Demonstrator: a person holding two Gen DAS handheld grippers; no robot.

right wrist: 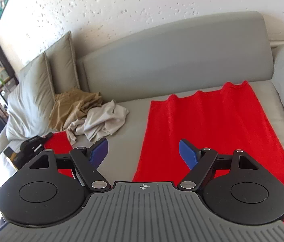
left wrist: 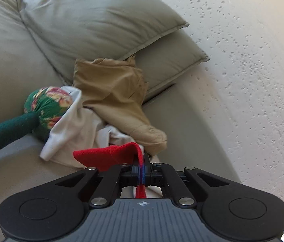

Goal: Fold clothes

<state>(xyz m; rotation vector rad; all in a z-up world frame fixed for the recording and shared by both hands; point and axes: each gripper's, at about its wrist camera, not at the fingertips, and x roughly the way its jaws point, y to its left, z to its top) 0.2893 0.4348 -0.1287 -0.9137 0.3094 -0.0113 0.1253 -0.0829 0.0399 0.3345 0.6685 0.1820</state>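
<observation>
Fingers of the left gripper [left wrist: 142,161] are pressed together on an edge of the red cloth [left wrist: 109,157], which arches up out of the pinch and hangs below the jaws. Just beyond it a white garment [left wrist: 75,131] lies crumpled on the sofa [left wrist: 5,68], with a tan garment [left wrist: 111,84] partly over it and up against a cushion [left wrist: 93,18]. A green floral bundle [left wrist: 45,106] touches the white garment's left edge. The right gripper [right wrist: 144,153] hovers with its blue pads [right wrist: 186,153] spread wide, holding nothing, above the seat and the left edge of the red cloth [right wrist: 212,127], which is spread flat across the seat [right wrist: 130,125]. The textured wall [right wrist: 121,4] rises behind the backrest.
</observation>
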